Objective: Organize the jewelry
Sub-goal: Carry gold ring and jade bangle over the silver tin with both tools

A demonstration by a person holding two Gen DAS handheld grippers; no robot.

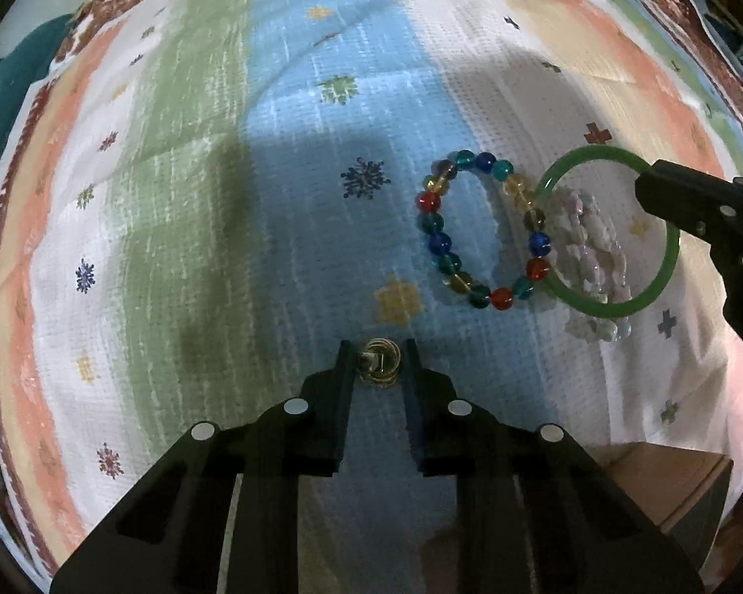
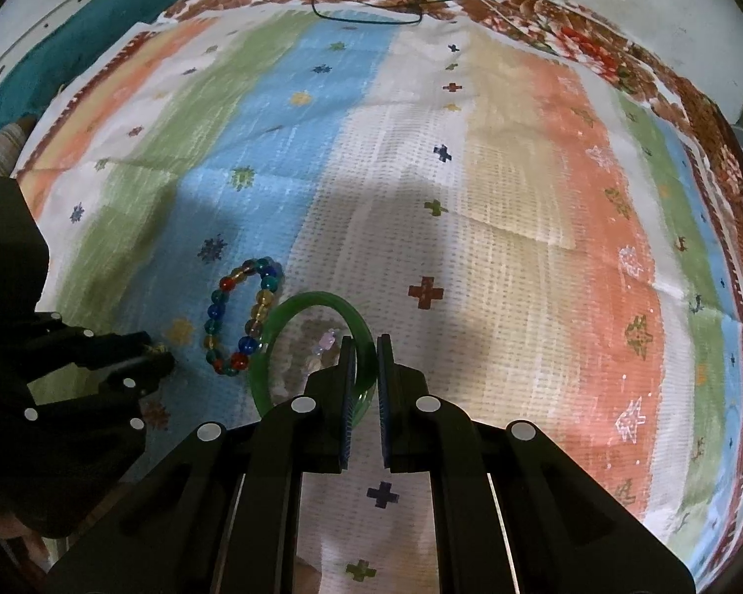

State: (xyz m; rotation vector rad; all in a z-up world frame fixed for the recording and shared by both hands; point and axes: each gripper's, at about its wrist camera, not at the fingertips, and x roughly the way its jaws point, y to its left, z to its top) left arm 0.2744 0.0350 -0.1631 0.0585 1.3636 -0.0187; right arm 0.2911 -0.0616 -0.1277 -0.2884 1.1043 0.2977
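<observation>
My left gripper (image 1: 377,346) is shut on a small gold wire ring (image 1: 380,362), held low over the striped cloth (image 1: 223,148). It also shows in the right wrist view (image 2: 156,354). My right gripper (image 2: 366,341) is shut on the rim of a green bangle (image 2: 364,346), which tilts over a pale pink and white bead bracelet (image 2: 324,341). In the left wrist view the bangle (image 1: 668,257) rings that pale bracelet (image 1: 589,237). A multicoloured glass bead bracelet (image 1: 438,242) lies on the blue stripe just left of the bangle, also seen from the right wrist (image 2: 213,312).
A brown box corner (image 1: 678,485) sits at the lower right of the left wrist view. A thin black cord (image 2: 366,15) lies at the far edge of the cloth. A teal cloth (image 2: 64,49) lies beyond the far left corner.
</observation>
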